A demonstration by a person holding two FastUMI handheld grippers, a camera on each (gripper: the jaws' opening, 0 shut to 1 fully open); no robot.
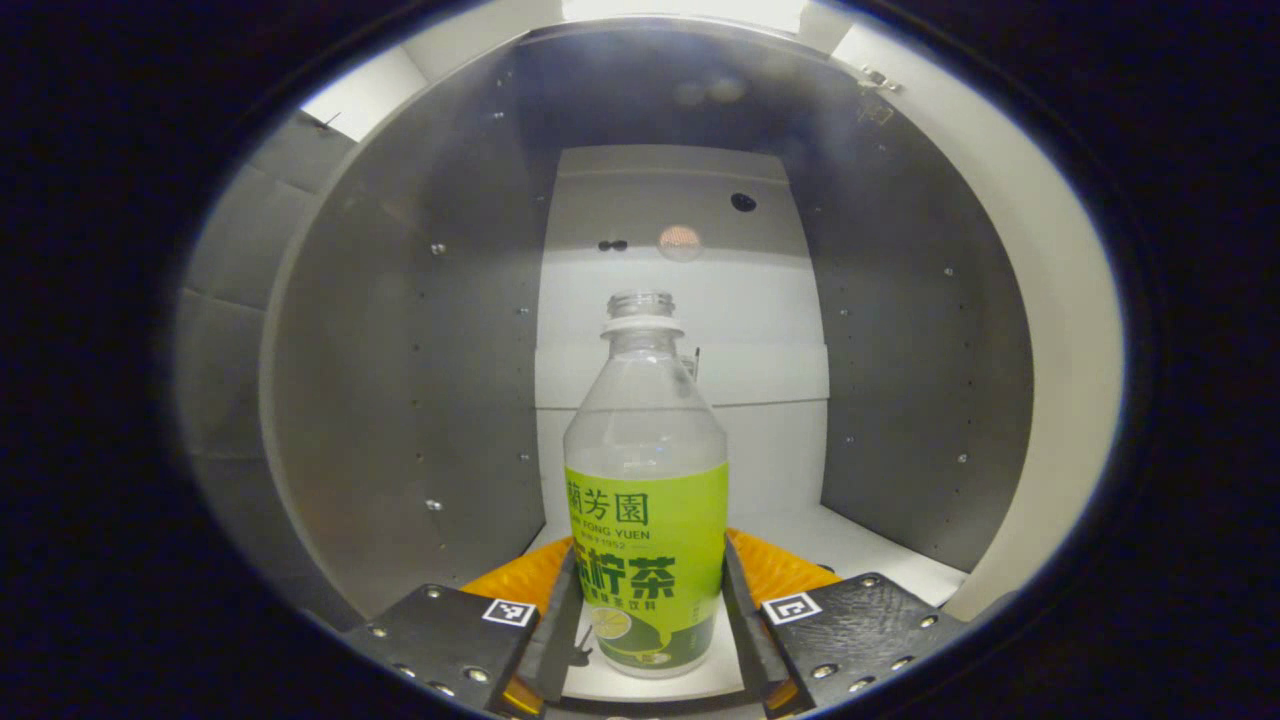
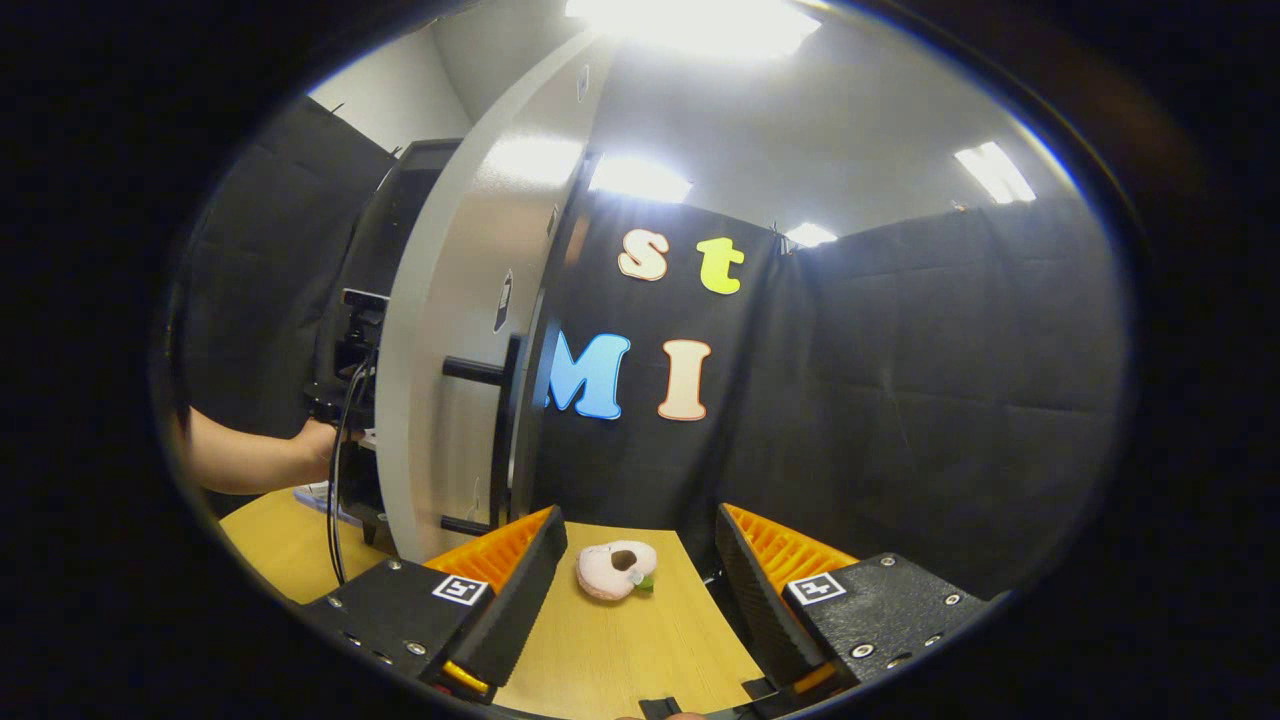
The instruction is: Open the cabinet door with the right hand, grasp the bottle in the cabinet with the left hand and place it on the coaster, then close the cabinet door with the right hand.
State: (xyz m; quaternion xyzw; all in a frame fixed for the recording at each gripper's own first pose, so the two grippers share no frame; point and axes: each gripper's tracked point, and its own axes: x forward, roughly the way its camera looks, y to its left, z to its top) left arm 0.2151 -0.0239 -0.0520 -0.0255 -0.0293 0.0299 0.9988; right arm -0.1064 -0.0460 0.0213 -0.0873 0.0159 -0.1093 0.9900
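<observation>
Standing open, the cabinet door [image 2: 470, 330] is seen edge-on in the right gripper view, its dark bar handle [image 2: 505, 420] facing the booth wall, while a bare forearm [image 2: 250, 455] is extended behind it toward the cabinet [image 1: 900, 330], whose grey inside walls are seen in the left gripper view. On the white cabinet floor the uncapped bottle [image 1: 646, 480] is stood upright between the fingers of the left gripper [image 1: 648, 615], which flank its green label closely, though firm contact cannot be told. The right gripper [image 2: 640, 590] is held spread and empty over the wooden table [image 2: 640, 650], beyond which the small pink coaster [image 2: 615, 570] is laid.
</observation>
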